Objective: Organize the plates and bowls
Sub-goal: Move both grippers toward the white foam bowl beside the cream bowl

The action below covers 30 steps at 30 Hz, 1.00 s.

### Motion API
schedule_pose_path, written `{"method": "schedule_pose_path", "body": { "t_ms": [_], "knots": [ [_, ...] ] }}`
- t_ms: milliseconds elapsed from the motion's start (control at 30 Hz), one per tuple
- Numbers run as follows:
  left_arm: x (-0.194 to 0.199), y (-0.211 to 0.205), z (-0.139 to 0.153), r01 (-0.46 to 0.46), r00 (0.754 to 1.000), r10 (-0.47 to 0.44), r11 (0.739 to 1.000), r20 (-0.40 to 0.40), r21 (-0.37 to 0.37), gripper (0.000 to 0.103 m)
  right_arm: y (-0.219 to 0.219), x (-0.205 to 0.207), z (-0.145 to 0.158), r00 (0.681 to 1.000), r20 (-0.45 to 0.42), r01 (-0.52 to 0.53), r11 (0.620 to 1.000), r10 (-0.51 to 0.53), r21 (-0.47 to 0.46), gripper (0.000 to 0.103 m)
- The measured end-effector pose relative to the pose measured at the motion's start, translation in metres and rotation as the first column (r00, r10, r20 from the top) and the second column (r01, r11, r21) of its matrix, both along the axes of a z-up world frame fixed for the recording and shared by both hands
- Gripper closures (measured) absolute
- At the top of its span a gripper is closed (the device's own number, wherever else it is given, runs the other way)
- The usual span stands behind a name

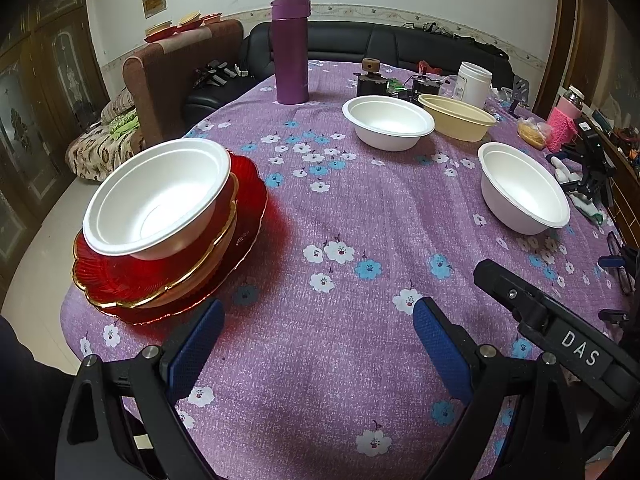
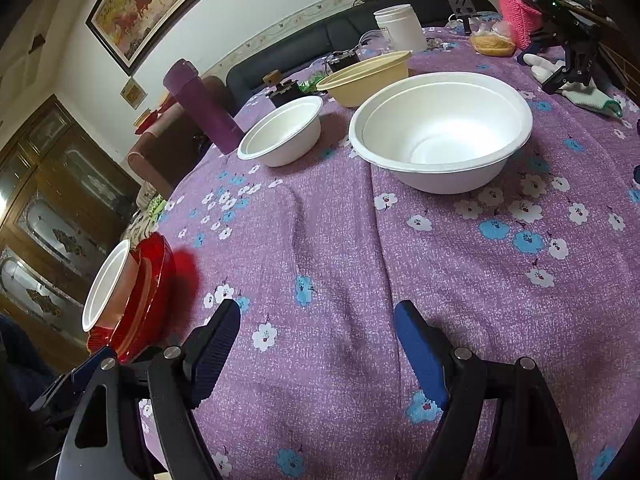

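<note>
Only "DAS" on the right gripper [image 1: 576, 344], jaws apart.

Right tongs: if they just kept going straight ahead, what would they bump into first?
Most likely the big white bowl, slightly right of centre. The right tongs are open, with only bare tablecloth before it, though depth is unclear.

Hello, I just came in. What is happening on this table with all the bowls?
A person is tidying plates and bowls with two hand-held grippers. One white bowl already sits on the stack of red plates. Two more white bowls and a beige bowl stand loose on the purple tablecloth. The left gripper and right gripper both hover above the cloth with jaws open, holding nothing.
</note>
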<state>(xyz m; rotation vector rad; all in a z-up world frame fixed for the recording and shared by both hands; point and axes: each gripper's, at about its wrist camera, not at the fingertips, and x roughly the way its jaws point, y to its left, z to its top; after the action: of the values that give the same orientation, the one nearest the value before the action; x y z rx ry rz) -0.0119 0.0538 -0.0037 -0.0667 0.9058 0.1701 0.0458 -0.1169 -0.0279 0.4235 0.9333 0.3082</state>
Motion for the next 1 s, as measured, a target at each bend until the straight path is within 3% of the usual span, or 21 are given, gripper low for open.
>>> {"method": "schedule_pose_path", "body": {
  "t_ms": [367, 467, 533, 633, 800, 1000],
  "knots": [
    [-0.012, 0.006, 0.009, 0.020, 1.000, -0.020, 0.999, 0.017, -0.032, 0.008, 0.005, -0.013, 0.009, 1.000, 0.024, -0.009, 1.000, 0.010, -0.026, 0.020],
    [-0.004, 0.018, 0.027, 0.098, 0.995, -0.099, 0.984, 0.004, -0.147, 0.008, 0.000, -0.013, 0.020, 0.999, 0.047, -0.004, 1.000, 0.005, -0.028, 0.020],
    [0.004, 0.037, 0.046, 0.096, 0.995, -0.096, 0.970, 0.013, -0.222, 0.008, -0.008, -0.009, 0.034, 0.997, 0.075, 0.011, 1.000, -0.010, -0.019, 0.020],
    [0.013, 0.063, 0.075, 0.077, 0.997, -0.067, 0.958, 0.045, -0.277, 0.008, -0.020, -0.001, 0.056, 0.991, 0.130, 0.045, 0.998, -0.040, -0.037, 0.019],
    [0.038, 0.079, 0.109, 0.072, 0.997, -0.059, 0.961, 0.058, -0.268, 0.008, -0.035, 0.024, 0.082, 0.981, 0.180, 0.082, 0.994, -0.069, -0.068, 0.017],
    [0.086, 0.073, 0.106, 0.089, 0.996, -0.085, 0.960, 0.026, -0.265, 0.008, -0.044, 0.066, 0.087, 0.975, 0.205, 0.105, 0.992, -0.089, -0.068, 0.017]
  ]
}}
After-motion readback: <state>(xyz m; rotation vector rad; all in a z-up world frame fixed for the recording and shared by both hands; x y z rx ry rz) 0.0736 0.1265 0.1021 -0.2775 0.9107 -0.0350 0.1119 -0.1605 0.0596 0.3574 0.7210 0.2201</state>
